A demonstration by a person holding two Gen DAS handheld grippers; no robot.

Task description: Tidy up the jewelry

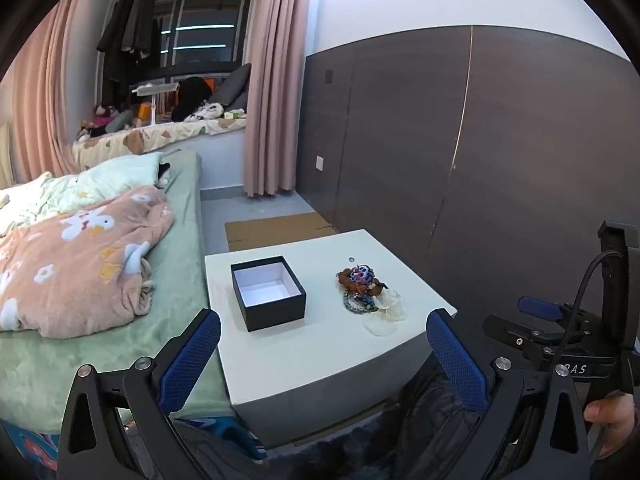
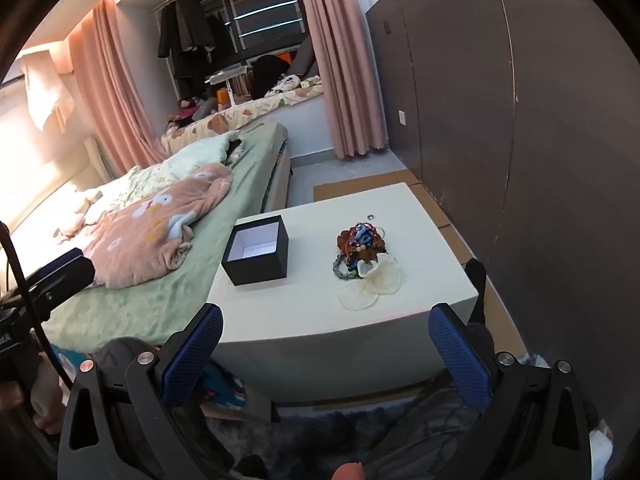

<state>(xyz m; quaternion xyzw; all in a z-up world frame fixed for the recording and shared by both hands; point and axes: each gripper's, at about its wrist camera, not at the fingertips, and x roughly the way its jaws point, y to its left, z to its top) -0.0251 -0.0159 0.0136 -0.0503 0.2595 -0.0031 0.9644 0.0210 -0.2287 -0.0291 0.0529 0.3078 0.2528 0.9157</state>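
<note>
White table (image 1: 320, 360) beside bed (image 1: 176, 208), carrying all task items. Black box (image 1: 268, 292), lid off, white lining visible, nothing seen inside; placed near table's left edge, toward the bed. Jewelry pile (image 1: 362, 284) well apart from box, toward table's right edge: tangled beads and bracelets in brown, blue and red. Pale flower pieces (image 1: 388, 312) touching pile on its near side, one flat petal-like piece (image 2: 357, 300) closest to near edge. Small ring (image 2: 370, 215) lying alone near far edge, behind pile.

Left gripper (image 1: 320, 360) held off near edge, tilted down toward table, blue pads (image 1: 188, 360) spread wide apart, nothing between them, no contact with any item. Right gripper (image 2: 324, 356) likewise off near edge, tilted down, blue pads (image 2: 460, 356) fully spread, holding nothing. Right gripper body seen at right margin of left view, hand (image 1: 612, 420) on its grip.

Flat cardboard (image 1: 276, 230) on floor beyond far edge. Pink blanket (image 1: 80, 256) bunched on bed. Dark wall panel (image 1: 440, 140) along table's right side.
</note>
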